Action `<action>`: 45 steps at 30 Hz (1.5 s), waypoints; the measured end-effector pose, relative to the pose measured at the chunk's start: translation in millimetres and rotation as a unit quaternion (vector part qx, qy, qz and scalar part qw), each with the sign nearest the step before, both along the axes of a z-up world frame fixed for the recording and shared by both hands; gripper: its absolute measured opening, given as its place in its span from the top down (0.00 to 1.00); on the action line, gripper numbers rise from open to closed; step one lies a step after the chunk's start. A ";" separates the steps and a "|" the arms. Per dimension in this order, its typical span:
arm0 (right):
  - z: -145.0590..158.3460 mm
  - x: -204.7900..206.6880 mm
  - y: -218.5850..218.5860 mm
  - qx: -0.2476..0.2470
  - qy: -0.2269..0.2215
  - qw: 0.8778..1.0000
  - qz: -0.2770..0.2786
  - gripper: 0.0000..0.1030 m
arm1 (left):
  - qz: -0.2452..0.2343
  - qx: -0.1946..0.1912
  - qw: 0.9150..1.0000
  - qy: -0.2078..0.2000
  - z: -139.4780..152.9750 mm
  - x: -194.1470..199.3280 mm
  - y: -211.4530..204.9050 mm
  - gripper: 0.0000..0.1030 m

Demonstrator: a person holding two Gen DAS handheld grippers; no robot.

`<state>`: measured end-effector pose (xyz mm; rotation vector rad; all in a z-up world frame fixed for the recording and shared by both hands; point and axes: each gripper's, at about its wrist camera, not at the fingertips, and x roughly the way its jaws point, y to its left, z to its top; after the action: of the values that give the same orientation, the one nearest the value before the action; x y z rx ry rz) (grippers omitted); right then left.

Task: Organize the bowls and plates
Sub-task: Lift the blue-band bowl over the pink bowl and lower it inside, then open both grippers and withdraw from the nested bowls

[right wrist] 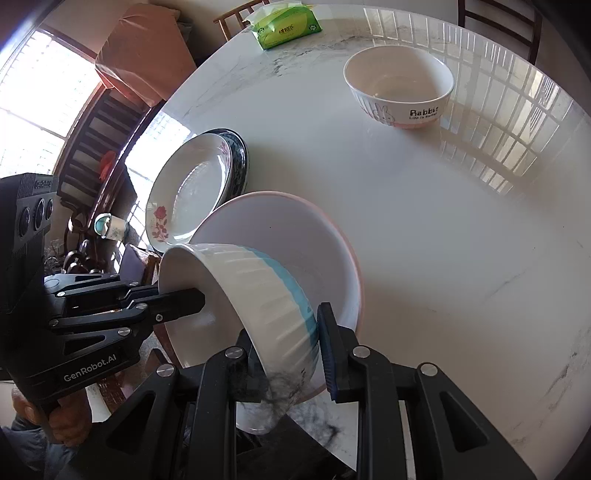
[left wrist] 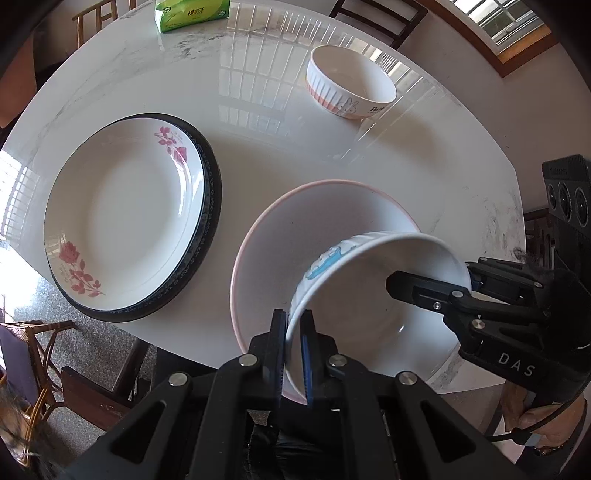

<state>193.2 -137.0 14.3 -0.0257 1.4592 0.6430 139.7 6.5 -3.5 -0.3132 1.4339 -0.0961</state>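
A white ribbed bowl with a blue band [left wrist: 373, 280] [right wrist: 258, 295] is tilted over a large pink-rimmed bowl [left wrist: 295, 236] [right wrist: 295, 229] at the table's near edge. My left gripper [left wrist: 293, 343] is shut on the ribbed bowl's near rim. My right gripper [right wrist: 288, 350] holds the same bowl from its other side, one finger inside and one outside; it also shows in the left wrist view [left wrist: 424, 291]. A rose plate [left wrist: 122, 214] [right wrist: 188, 188] lies on a dark-rimmed plate [left wrist: 210, 206] at the left. A white rabbit bowl [left wrist: 351, 81] [right wrist: 399, 85] stands upright further back.
The round white marble table [left wrist: 266, 122] [right wrist: 424, 221] carries a green tissue pack [left wrist: 192, 13] [right wrist: 284, 26] at its far edge. Wooden chairs [left wrist: 376, 18] stand around the table. A window [right wrist: 37, 92] is at the left.
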 end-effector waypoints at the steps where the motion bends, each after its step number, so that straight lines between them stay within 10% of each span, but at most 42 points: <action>1: -1.6 1.2 1.3 -0.002 0.001 1.000 -0.001 0.78 | 0.001 -0.001 1.000 0.003 -1.6 0.9 0.9 0.92; 26: -16.1 -2.8 21.4 -0.054 -0.056 0.997 0.029 0.72 | 0.000 0.000 1.000 0.007 -13.2 11.5 3.6 0.89; 45: 22.8 5.6 15.2 0.005 -0.128 0.992 0.005 0.33 | 0.008 -0.015 1.000 -0.007 1.9 11.9 17.9 0.88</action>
<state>198.8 -121.8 37.1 -0.1039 1.2089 0.6317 151.6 24.3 -1.6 -0.3480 1.4171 -0.1071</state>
